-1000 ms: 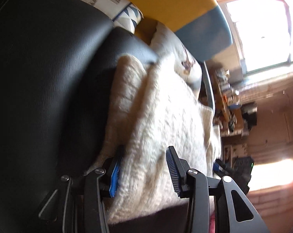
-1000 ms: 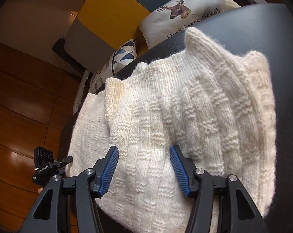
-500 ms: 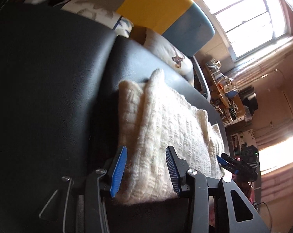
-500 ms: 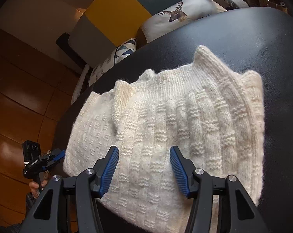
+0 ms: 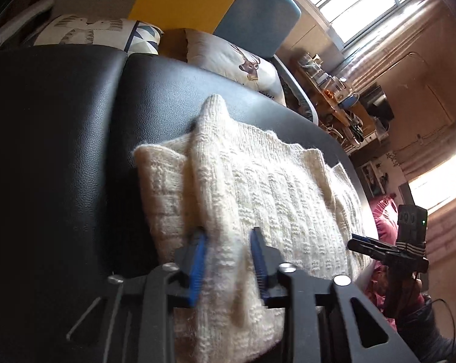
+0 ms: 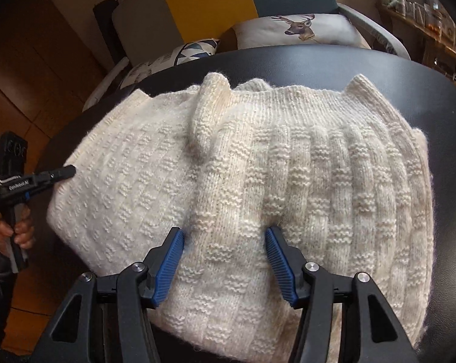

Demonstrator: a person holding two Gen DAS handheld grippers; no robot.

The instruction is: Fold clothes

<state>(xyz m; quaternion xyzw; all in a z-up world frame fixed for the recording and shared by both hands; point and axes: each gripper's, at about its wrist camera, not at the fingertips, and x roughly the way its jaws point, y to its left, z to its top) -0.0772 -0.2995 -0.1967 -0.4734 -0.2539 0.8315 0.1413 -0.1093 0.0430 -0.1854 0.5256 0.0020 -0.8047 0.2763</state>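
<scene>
A cream knitted sweater (image 6: 288, 166) lies folded in a thick rectangle on a black leather seat (image 6: 409, 90). It also shows in the left wrist view (image 5: 258, 196). My right gripper (image 6: 224, 239) is open, its blue pads over the near edge of the sweater, holding nothing. My left gripper (image 5: 228, 239) is open at the sweater's near end, its jaws either side of a fold of knit. Each gripper shows in the other's view: the right one (image 5: 367, 245) beside the sweater's far side, the left one (image 6: 58, 172) at its left edge.
Behind the black seat (image 5: 76, 121) stand a yellow and blue chair back (image 6: 209, 3), a deer cushion (image 6: 300, 28) and a patterned cushion (image 5: 95, 31). A cluttered shelf (image 5: 339, 96) is under the window. The wooden floor (image 6: 31, 69) lies to the left.
Both grippers have drawn back from the sweater, so more of it and the seat shows. The left gripper's jaws have narrowed. The sweater has not moved.
</scene>
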